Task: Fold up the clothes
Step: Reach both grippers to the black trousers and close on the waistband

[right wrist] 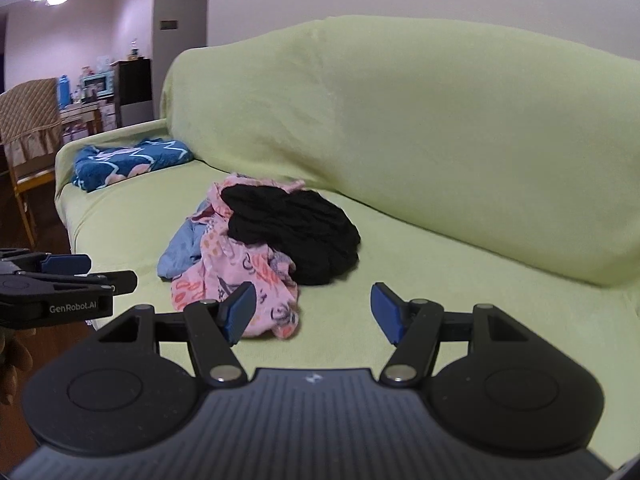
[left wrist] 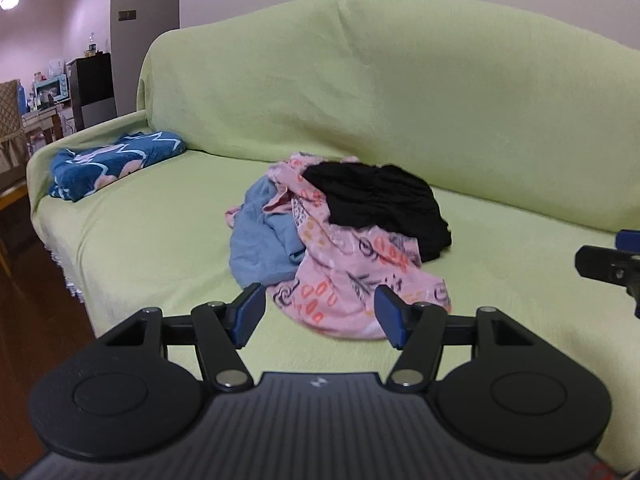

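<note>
Centrally, crumpled clothes (left wrist: 340, 240) heap unfolded on the sofa (left wrist: 480, 120); left gripper (left wrist: 320, 316) and right gripper (right wrist: 312, 312) hover wide-fingered, empty, apparently poised for grasping.

Seat front: bare sofa cover (left wrist: 160, 240) between you and the clothes pile (left wrist: 340, 240); both grippers can pass there.
Seat right of pile: bare up to the backrest (right wrist: 460, 140); your right gripper (right wrist: 312, 312), jaws wide apart, faces it.
Seat left: free strip between pile and blue blanket (left wrist: 116, 160).
Blockers: backrest close behind pile; left gripper (left wrist: 320, 316) just before the pile's pink edge.
Far left: chair (right wrist: 28, 120) off the sofa end.
</note>
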The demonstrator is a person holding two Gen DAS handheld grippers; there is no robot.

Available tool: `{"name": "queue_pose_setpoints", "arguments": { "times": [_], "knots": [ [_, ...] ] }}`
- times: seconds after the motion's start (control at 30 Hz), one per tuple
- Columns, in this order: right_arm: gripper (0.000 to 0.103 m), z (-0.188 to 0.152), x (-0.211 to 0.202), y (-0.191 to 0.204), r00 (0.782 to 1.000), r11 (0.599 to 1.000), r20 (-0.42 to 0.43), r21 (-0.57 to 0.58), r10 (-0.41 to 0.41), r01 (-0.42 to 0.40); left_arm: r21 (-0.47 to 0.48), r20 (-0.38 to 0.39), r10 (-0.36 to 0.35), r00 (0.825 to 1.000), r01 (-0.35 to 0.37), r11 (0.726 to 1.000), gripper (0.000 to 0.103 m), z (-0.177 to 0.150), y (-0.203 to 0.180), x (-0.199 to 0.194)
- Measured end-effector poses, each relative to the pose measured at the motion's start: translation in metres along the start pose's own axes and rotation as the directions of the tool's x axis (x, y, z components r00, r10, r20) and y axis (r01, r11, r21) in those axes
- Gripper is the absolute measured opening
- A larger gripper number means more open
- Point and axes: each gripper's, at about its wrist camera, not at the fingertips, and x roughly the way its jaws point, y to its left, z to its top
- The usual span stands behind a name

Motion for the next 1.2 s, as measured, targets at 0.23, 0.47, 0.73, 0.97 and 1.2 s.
{"name": "queue_pose_setpoints", "arguments": {
  "times": [0.23, 0.47, 0.73, 0.97, 1.2],
  "knots": [
    [0.058, 0.008, 0.033, -0.008, 0.997, 0.996, -0.044, -0.074, -0.059, 0.055, -0.009, -0.017, -0.037, 0.999, 0.037, 0.999, 0.063, 0.010, 0.008, 0.030],
    [0.056, 0.027, 0.128, -0.006, 0.999, 0.977, -0.027, -0.213, -0.030, 0.023, 0.066, 0.035, -0.053, 0.998, 0.051, 0.997, 0.063, 0.026, 0.011, 0.071],
    [0.056, 0.038, 0.221, 0.005, 0.995, 0.887, -0.069, -0.453, 0.065, -0.089, 0.202, 0.028, -0.162, 0.986, 0.153, 0.967, 0.063, 0.050, 0.019, 0.145],
    [0.055, 0.025, 0.279, 0.007, 0.995, 0.843, -0.087, -0.531, 0.048, -0.087, 0.313, 0.027, -0.211, 0.977, 0.192, 0.930, 0.063, 0.059, 0.020, 0.195],
    [0.014, 0.019, 0.272, 0.004, 0.996, 0.847, -0.064, -0.525, 0.059, -0.084, 0.350, 0.042, -0.242, 0.969, 0.212, 0.912, 0.063, 0.060, 0.014, 0.210]
  ]
}}
